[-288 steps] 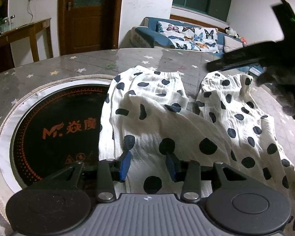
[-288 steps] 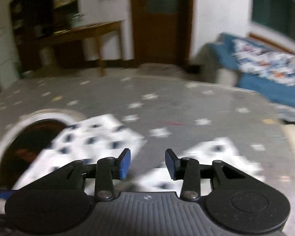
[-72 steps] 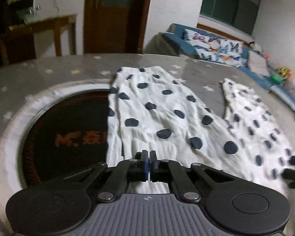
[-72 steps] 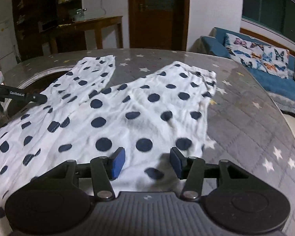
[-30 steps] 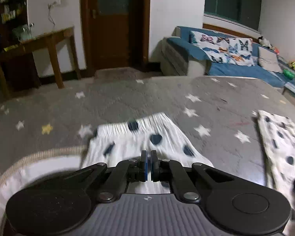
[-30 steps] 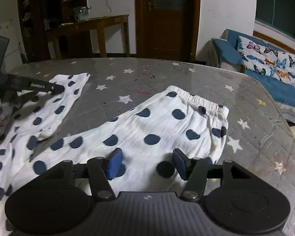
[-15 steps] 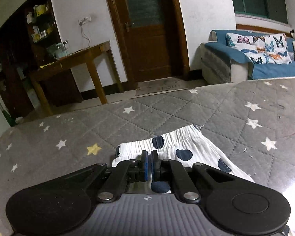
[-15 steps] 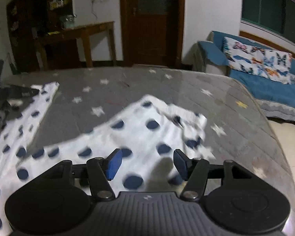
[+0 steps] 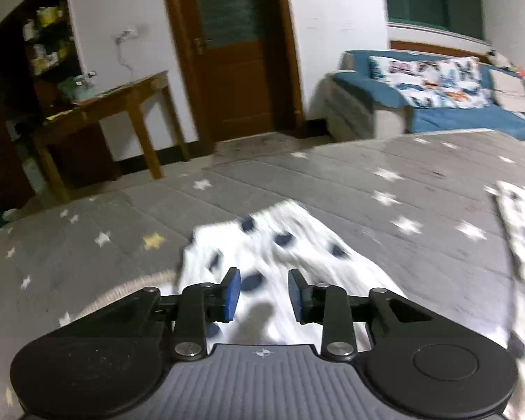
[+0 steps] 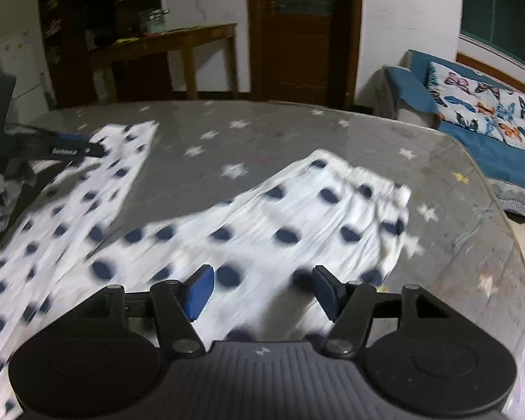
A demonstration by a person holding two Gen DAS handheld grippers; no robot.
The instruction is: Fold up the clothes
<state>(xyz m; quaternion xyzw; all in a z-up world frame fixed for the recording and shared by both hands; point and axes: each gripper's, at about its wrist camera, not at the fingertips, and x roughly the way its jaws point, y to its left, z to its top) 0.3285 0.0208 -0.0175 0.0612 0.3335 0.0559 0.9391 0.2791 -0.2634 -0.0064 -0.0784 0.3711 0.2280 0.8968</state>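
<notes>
From the left wrist, the left hand-held gripper (image 9: 264, 295) hangs with its blue-padded jaws parted and nothing between them, just above one leg of the white polka-dot trousers (image 9: 280, 245), whose cuff end lies toward the far edge of the grey star-patterned tabletop (image 9: 420, 189). From the right wrist, the right hand-held gripper (image 10: 264, 292) is spread wide and empty over the other trouser leg (image 10: 280, 224), whose elastic cuff points to the far right edge; the left gripper (image 10: 70, 148) shows at the left edge.
</notes>
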